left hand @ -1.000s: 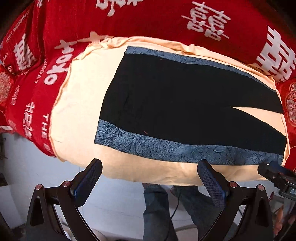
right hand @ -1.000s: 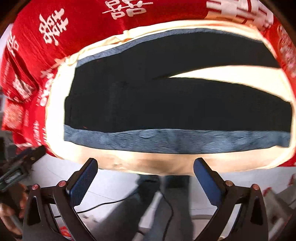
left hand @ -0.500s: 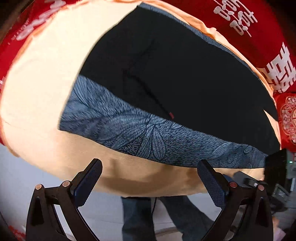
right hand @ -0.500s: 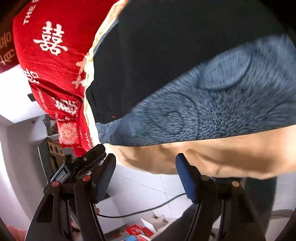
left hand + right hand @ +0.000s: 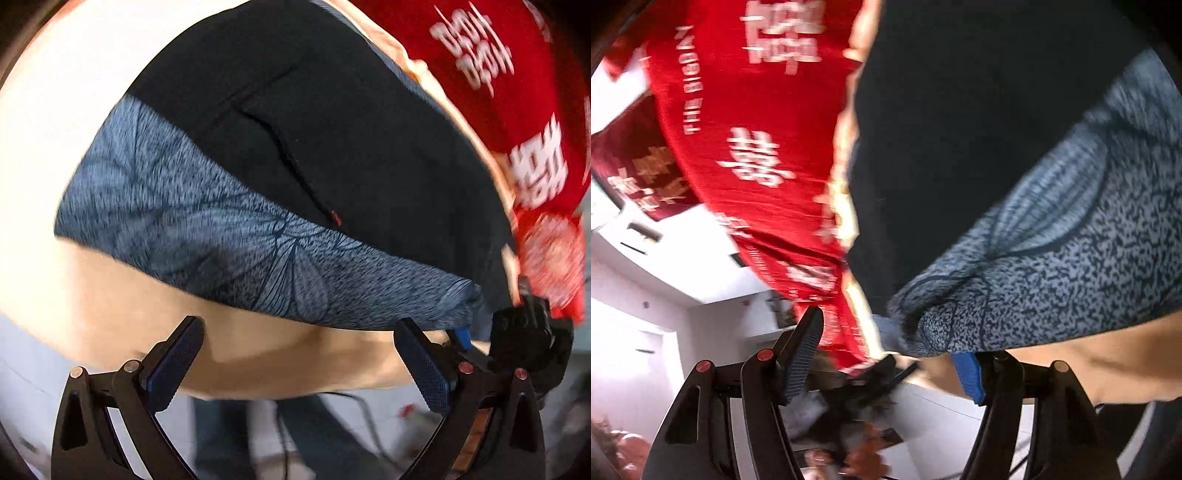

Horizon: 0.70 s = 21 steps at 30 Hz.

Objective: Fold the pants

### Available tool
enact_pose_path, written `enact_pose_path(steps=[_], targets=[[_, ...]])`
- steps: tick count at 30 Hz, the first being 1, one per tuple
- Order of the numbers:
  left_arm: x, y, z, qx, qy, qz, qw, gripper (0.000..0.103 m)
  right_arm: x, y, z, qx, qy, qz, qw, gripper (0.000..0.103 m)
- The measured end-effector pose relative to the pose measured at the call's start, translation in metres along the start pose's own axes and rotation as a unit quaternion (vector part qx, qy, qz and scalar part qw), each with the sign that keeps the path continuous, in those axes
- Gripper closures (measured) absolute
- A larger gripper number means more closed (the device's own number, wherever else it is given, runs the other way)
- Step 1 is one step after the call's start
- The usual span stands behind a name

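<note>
Black pants [image 5: 332, 155] with a blue-grey leaf-print side stripe [image 5: 207, 240] lie flat on a peach cloth [image 5: 110, 314]. My left gripper [image 5: 299, 365] is open, hovering just off the near edge below the stripe. My right gripper [image 5: 886, 354] is open at the near hem corner of the pants [image 5: 923, 325], with the stripe's corner [image 5: 1052, 258] bulging between its fingers; it also shows at the right of the left wrist view [image 5: 532, 332]. Neither gripper holds cloth.
A red cover with white characters [image 5: 517, 92] lies under the peach cloth and hangs off the far side [image 5: 757, 147]. A person's legs in jeans [image 5: 221, 443] stand by the near edge. White floor and walls [image 5: 665, 295] lie beyond.
Both grippers have moved in close to the near edge. The right one swung to the hem corner and tilted; the left view rotated and closed in on the stripe.
</note>
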State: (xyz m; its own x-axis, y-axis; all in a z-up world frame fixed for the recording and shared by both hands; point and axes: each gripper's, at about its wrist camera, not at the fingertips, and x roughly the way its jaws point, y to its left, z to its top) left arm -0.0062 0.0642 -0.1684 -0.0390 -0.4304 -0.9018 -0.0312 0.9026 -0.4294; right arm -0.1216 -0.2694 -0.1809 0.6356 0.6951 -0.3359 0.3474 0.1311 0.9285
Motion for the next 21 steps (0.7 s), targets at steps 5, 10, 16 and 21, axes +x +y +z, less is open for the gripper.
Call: enact_pose_path(steps=[5, 10, 16, 21], targets=[[-0.001, 0.005, 0.01, -0.073, -0.02, -0.083, 0.9937, 0.0, -0.012, 0.042, 0.009, -0.024, 0.002, 0.024, 0.999, 0.032], [-0.007, 0.009, 0.035, -0.117, -0.066, -0.101, 0.9857, 0.0, -0.007, 0.038, 0.009, -0.024, 0.018, -0.003, 1.0, 0.032], [-0.003, 0.005, 0.053, -0.066, -0.051, -0.019, 0.9963, 0.037, -0.019, -0.024, 0.004, 0.022, -0.009, -0.038, 0.999, 0.037], [-0.01, 0.02, 0.054, -0.047, -0.035, 0.011, 0.9982, 0.075, -0.053, -0.062, -0.001, 0.119, -0.064, 0.012, 0.991, 0.09]])
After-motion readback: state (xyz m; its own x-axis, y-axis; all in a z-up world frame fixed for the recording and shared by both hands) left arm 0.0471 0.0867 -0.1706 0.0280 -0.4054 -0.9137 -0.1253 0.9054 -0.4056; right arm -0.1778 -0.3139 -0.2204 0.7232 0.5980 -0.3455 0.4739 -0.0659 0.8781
